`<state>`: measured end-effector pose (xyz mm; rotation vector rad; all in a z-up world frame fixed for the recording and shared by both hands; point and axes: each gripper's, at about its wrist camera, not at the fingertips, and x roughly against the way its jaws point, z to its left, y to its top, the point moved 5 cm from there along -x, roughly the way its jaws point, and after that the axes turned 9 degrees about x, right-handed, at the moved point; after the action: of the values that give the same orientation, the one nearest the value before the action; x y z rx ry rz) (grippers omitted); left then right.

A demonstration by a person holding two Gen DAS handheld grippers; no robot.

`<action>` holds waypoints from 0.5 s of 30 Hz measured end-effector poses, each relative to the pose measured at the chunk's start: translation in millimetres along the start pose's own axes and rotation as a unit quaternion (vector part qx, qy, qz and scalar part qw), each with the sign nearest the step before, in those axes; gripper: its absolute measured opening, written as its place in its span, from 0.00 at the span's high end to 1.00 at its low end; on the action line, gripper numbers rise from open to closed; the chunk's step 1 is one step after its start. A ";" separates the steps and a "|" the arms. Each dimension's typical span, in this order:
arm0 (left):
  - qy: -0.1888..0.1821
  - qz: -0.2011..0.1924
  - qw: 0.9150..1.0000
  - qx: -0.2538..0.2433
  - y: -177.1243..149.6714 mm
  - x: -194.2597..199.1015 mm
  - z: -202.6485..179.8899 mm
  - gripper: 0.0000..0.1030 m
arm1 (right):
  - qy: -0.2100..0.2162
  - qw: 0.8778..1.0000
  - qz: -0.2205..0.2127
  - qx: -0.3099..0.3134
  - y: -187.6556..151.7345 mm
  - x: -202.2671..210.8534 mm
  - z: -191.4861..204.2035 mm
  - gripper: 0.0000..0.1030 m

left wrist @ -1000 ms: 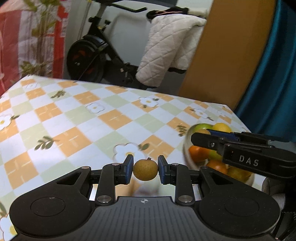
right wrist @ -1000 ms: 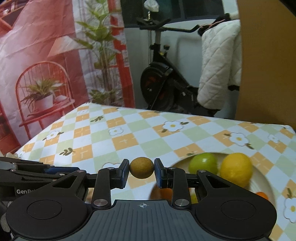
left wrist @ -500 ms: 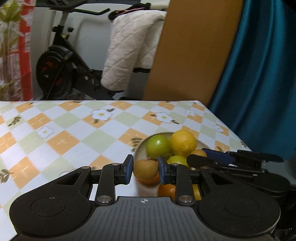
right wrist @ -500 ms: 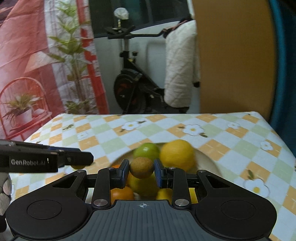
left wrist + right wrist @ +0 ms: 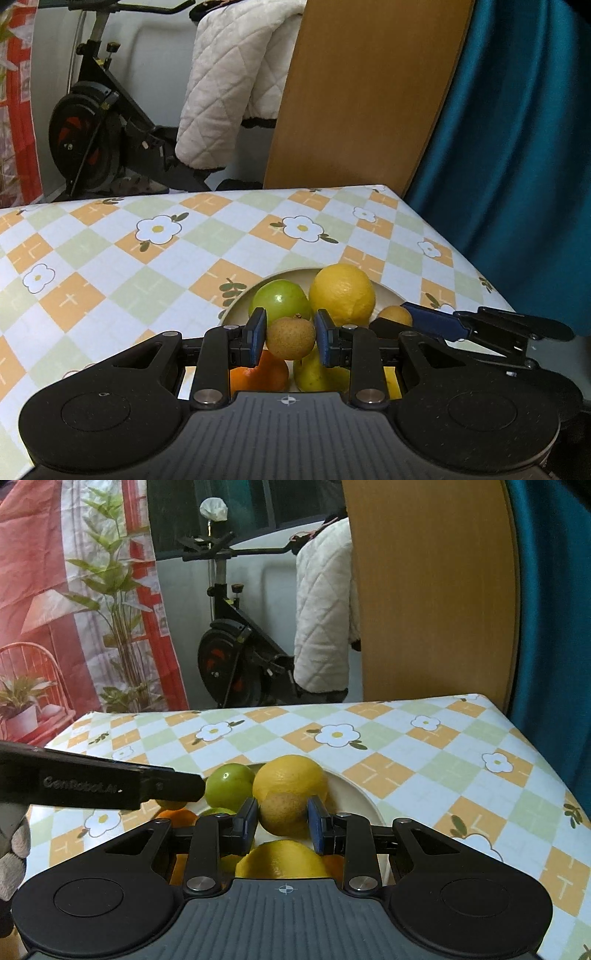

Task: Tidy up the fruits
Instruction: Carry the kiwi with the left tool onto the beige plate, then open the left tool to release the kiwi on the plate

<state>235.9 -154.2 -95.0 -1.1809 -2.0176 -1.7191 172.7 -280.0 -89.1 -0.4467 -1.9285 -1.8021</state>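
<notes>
Both grippers grip a small brown fruit each: your left gripper (image 5: 290, 340) pinches one (image 5: 291, 338) at its widest girth, your right gripper (image 5: 282, 819) another (image 5: 283, 812). They look light, firm and thin-skinned, so squeeze no harder. Directly below both lies the crowded bowl (image 5: 388, 291); bare room shows only beside the lemon (image 5: 291, 777), toward the right rim

Matt black plastic tongs (image 5: 290, 339), glossy green apple (image 5: 279, 301), dimpled lemon (image 5: 342, 294), quilted white cloth (image 5: 236, 81)
</notes>
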 end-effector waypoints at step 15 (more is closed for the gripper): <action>0.016 0.017 1.000 -0.005 -0.2 -12.8 4.4 0.71 | 0.006 1.000 0.019 -0.002 -3.8 -16.7 0.2 0.74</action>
<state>245.4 -155.5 -104.6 -1.1762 -1.9610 -1.7229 184.7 -278.9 -101.2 -0.4708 -1.8955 -1.7808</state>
